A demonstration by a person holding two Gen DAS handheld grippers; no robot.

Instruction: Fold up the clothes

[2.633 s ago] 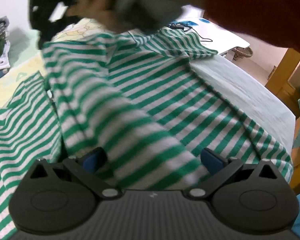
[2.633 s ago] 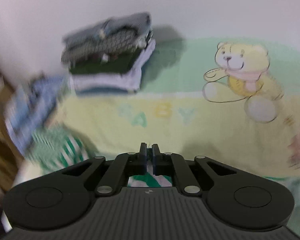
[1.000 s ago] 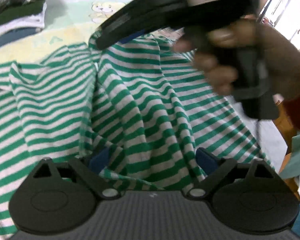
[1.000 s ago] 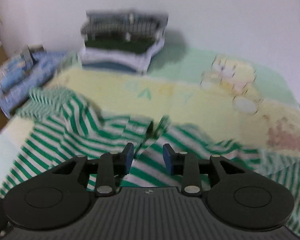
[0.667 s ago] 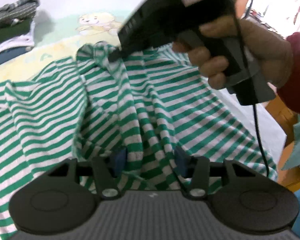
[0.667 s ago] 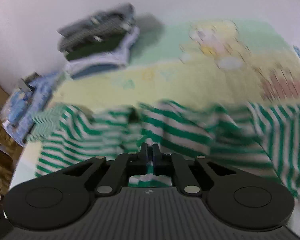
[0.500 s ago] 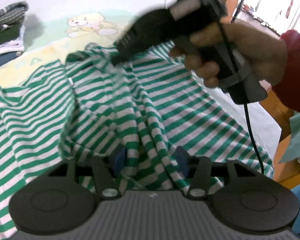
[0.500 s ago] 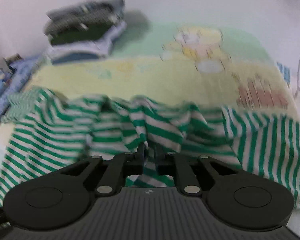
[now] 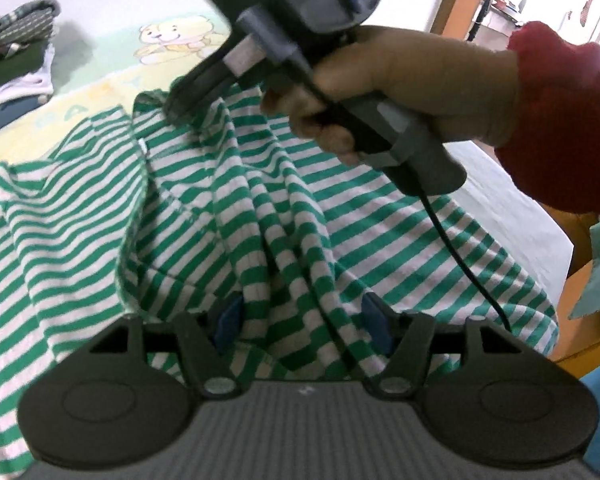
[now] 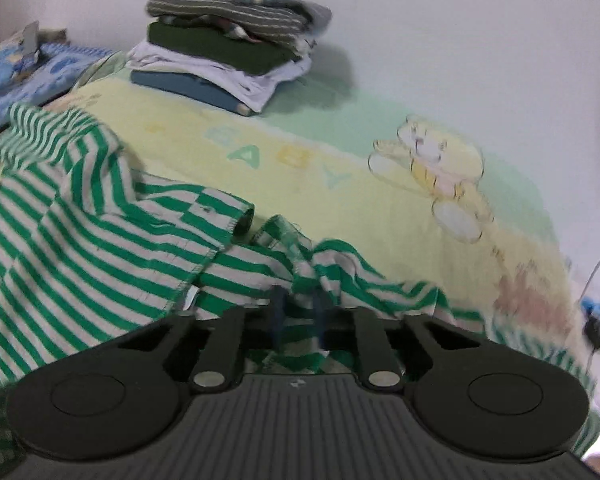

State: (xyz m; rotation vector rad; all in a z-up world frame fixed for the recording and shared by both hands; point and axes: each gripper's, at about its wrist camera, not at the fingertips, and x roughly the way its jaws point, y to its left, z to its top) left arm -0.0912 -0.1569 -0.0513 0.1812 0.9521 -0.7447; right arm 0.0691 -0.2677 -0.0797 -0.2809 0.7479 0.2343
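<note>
**Both tongs take hold of the striped shirt**

Left wrist view: the green-and-white striped shirt (image 9: pixel 228 208) lies rumpled across the bed (image 9: pixel 512 204), its cloth drawn up into a ridge that runs from the left tongs (image 9: pixel 300 320) to the right tongs (image 9: pixel 188 100). A thick bundle of folds sits between the blue pads (image 9: pixel 226 316) of the left tongs, which have narrowed from a wide stance a second ago and have just eased open a little; they appear to be clamped on the bundle. The hand (image 9: pixel 400 88) in a red sleeve (image 9: pixel 568 120) carries the right tongs, whose tip is pinched on the shirt's far edge near the collar.

Right wrist view: the right tongs (image 10: pixel 298 318) have just been closing and now stand nearly together, with a tuft of the striped shirt (image 10: pixel 100 232) bunched between them. A second ago they were apart above the cloth. Beyond lies the yellow baby blanket (image 10: pixel 300 184) and a stack of folded clothes (image 10: pixel 228 52).

With both ends of one line of cloth gripped, the shirt looks ready to be lifted and stretched flat, the likely start of the fold; nothing is folded yet.
</note>
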